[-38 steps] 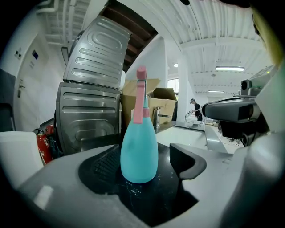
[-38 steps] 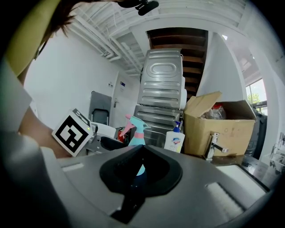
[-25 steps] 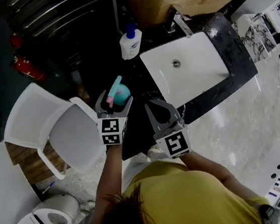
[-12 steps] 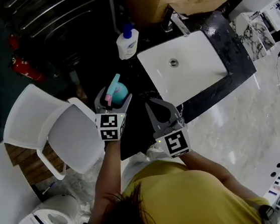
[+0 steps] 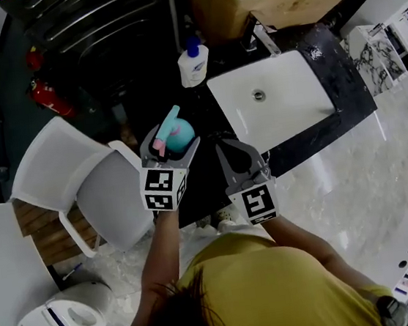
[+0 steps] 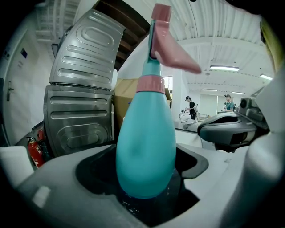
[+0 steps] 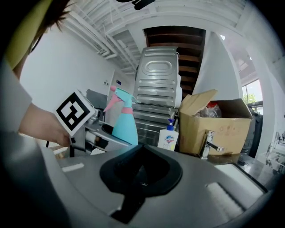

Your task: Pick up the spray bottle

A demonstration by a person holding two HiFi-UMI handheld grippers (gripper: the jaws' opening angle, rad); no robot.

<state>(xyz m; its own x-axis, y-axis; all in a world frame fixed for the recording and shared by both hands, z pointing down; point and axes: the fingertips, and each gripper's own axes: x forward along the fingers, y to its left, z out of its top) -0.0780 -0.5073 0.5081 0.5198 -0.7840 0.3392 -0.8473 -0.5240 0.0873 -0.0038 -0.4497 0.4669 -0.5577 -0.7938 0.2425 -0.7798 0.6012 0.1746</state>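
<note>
No legible word or number anywhere, only marks. On the white pump bottle (image 7: 168, 138), a label with a blue shield emblem and lines of print too small to read. On the cardboard box (image 7: 222, 127), a few faint stamped marks, illegible. On the cubes of the left gripper (image 5: 172, 140) and the right gripper (image 5: 228, 147), black-and-white square codes — patterns, not letters. On the far wall, a small blue plate (image 7: 118, 82), too blurred to make out.
</note>
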